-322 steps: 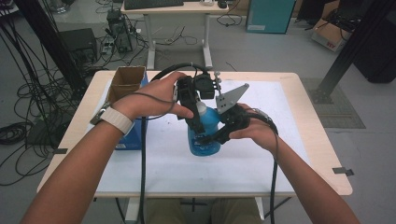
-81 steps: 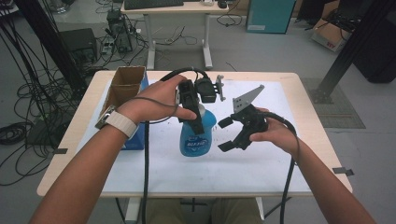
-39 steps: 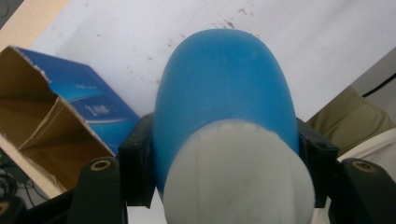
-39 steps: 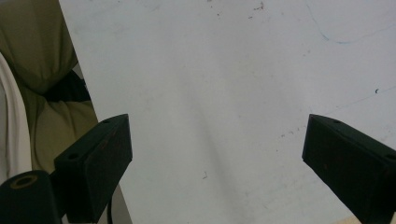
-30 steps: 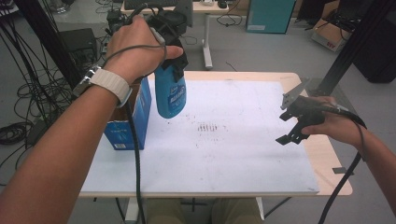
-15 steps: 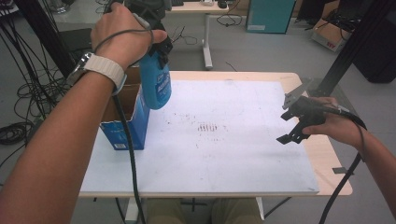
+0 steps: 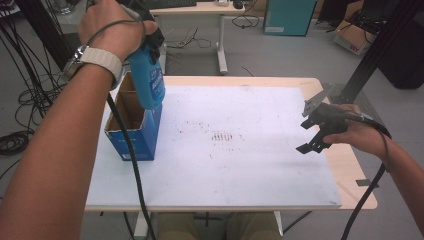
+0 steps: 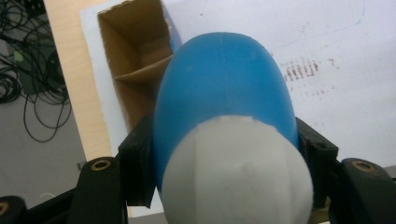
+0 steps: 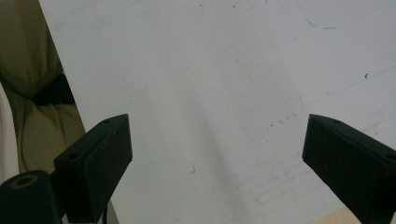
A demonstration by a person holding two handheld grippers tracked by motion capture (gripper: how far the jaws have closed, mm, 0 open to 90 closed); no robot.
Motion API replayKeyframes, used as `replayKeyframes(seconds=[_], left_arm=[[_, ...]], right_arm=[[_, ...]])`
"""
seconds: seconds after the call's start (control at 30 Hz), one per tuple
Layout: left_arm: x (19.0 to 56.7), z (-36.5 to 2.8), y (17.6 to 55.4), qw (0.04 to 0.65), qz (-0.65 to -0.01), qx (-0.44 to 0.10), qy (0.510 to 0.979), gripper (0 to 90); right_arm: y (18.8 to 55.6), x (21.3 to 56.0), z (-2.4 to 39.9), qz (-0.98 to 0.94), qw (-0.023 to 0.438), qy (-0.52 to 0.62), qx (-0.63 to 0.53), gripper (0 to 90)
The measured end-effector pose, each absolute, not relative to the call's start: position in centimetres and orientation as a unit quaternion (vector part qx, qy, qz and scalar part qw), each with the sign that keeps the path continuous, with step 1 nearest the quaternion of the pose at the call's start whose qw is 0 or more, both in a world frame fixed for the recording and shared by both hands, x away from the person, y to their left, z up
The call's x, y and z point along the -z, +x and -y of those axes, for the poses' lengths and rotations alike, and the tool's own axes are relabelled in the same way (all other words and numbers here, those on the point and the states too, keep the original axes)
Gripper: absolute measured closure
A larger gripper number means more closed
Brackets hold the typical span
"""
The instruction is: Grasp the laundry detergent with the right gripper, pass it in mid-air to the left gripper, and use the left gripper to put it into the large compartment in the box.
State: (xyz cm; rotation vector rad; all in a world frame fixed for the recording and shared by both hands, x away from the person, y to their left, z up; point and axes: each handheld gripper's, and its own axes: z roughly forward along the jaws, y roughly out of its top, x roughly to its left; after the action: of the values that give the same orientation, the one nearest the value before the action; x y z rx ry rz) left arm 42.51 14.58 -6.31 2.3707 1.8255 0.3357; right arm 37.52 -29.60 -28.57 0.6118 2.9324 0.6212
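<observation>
— Over the open cardboard box [image 7: 131, 120] at the table's left edge, what is the high view hiding?

— The left gripper [image 7: 147, 35] is mostly sitting behind the person's left hand [image 7: 112, 30]; its top is getting cut off by the frame. The blue bottle [image 7: 148, 82] is hanging below it, base just above the box's rim. Compared with half a second ago, the bottle is standing nearer the box's opening. The right gripper [image 7: 320, 131] is hovering over the table's right edge, much as before.

— And the left gripper view?

— The bottle [image 8: 224, 102] is blocking most of it, blurred, white cap end toward the camera. Both jaws are pressing its sides. Behind it the box [image 8: 135, 60] is showing a divider inside; whatever lies deeper is too dark to tell.

— The right gripper view?

— Its jaws are standing wide apart, holding nothing, above the white mat [image 9: 210, 93]. The person's trousers [image 9: 32, 102] are peeking in at the left.
</observation>
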Motion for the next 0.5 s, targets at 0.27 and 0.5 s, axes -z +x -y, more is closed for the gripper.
replayKeyframes(seconds=[0.27, 0.5], left_arm=[[7.0, -16.5, 43.0, 0.061, -0.629, -0.125, 0.765, 37.5], [8.0, -18.0, 43.3, 0.058, -0.643, -0.132, 0.752, 37.5]], right_arm=[[38.1, 29.0, 29.4, -0.959, 0.039, 0.195, -0.203, 8.4], [38.2, 29.4, 29.3, -0.96, 0.034, 0.195, -0.2, 8.4]])
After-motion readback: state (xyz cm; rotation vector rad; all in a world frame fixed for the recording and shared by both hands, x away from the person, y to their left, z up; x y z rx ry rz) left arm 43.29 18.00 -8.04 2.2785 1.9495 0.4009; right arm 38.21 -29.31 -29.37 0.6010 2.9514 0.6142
